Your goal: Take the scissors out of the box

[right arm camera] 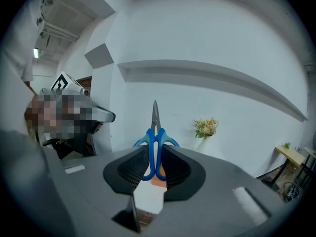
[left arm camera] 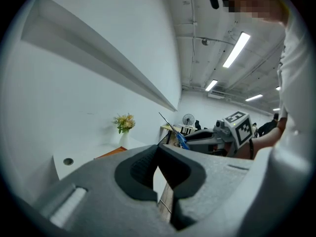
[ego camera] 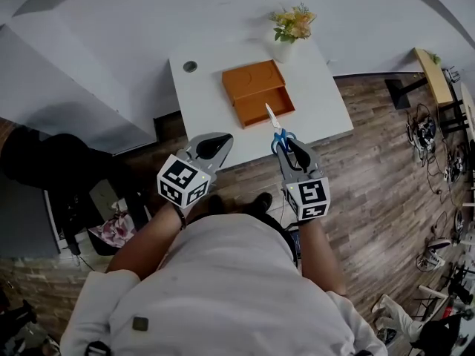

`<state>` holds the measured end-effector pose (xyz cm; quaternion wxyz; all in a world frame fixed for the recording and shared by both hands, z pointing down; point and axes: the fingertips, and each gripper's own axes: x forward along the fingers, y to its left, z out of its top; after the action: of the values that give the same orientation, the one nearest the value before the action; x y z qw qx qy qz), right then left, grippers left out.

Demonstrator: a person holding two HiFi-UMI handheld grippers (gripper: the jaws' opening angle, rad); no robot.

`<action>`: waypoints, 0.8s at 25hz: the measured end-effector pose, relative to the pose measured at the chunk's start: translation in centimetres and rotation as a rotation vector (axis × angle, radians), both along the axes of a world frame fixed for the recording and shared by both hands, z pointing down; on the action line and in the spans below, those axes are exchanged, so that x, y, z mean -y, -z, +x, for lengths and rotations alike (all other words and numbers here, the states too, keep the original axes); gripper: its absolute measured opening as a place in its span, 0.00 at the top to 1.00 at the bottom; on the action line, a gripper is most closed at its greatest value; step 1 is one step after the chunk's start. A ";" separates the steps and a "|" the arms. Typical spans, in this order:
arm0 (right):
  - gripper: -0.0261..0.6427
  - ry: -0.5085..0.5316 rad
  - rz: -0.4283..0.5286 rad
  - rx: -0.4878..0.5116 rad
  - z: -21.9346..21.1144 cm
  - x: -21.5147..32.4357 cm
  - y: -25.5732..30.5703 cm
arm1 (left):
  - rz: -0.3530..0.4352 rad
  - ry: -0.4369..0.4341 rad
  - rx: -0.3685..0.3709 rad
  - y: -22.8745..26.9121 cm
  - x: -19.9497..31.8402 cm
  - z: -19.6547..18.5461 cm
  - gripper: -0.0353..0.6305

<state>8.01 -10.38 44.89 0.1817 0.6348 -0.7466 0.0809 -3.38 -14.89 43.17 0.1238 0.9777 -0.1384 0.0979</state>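
Scissors (ego camera: 276, 128) are out of the box and up in the air in my right gripper (ego camera: 288, 145), whose 2 jaws are clamped on the blue handles. In the right gripper view the handle loops sit squeezed between the dark ribbed pads, and the closed steel blades stick straight out past the tips. From the head view the blades point away from me, toward the orange box (ego camera: 260, 104), and the blade tip overlaps that box's near edge in the picture.

My left gripper (ego camera: 221, 141) hangs beside the right one, at about the same level, over the wooden floor (ego camera: 356, 169) just short of the white table (ego camera: 215, 102). Its jaws meet at the tips and I see nothing between them.

On the table, the box lies open with its lid lying flat behind it, touching it. I can see a white vase of flowers (ego camera: 286, 39) at the far edge and 1 round dark grommet (ego camera: 190, 66) to the left.
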 end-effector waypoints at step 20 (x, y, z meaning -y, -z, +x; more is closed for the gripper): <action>0.81 0.118 0.054 0.058 4.6 -10.0 1.8 | 0.046 0.106 0.002 2.6 -10.4 4.1 0.94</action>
<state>12.63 -0.39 43.08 0.1473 0.5918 -0.7896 0.0681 0.71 -4.52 40.53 0.1060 0.9715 -0.1923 0.0889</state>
